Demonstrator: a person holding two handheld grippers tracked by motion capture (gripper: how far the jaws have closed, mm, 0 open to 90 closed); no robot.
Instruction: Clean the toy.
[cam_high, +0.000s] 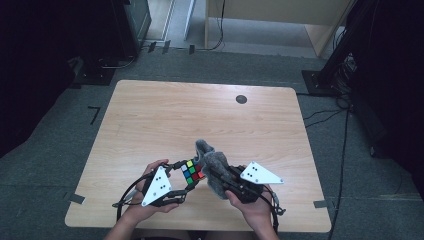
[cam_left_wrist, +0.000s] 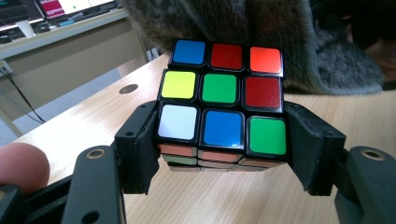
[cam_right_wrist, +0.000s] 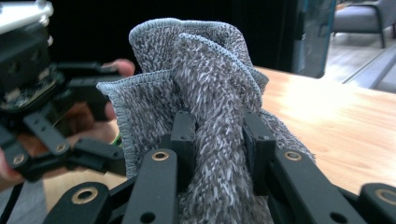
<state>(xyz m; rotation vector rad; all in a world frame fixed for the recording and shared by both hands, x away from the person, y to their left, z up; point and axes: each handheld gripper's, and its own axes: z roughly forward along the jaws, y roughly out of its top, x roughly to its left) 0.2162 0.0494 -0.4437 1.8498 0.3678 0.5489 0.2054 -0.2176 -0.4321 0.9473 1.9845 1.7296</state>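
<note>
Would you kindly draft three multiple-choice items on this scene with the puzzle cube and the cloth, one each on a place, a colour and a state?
1. Where is the grey cloth relative to the puzzle cube in the high view?
A. To its right, close beside it
B. At the table's far edge
C. On the floor

2. What colour is the centre square of the cube face seen in the left gripper view?
A. White
B. Green
C. Orange

3. What is the state of the right gripper?
A. Open above the bare table
B. Shut on the cloth
C. Shut on the cube

Answers:
1. A, since the cloth bunches up just right of the cube, near the table's front edge.
2. B, as the middle sticker is green.
3. B, as its jaws pinch a fold of cloth; the left gripper clamps the cube.
</note>
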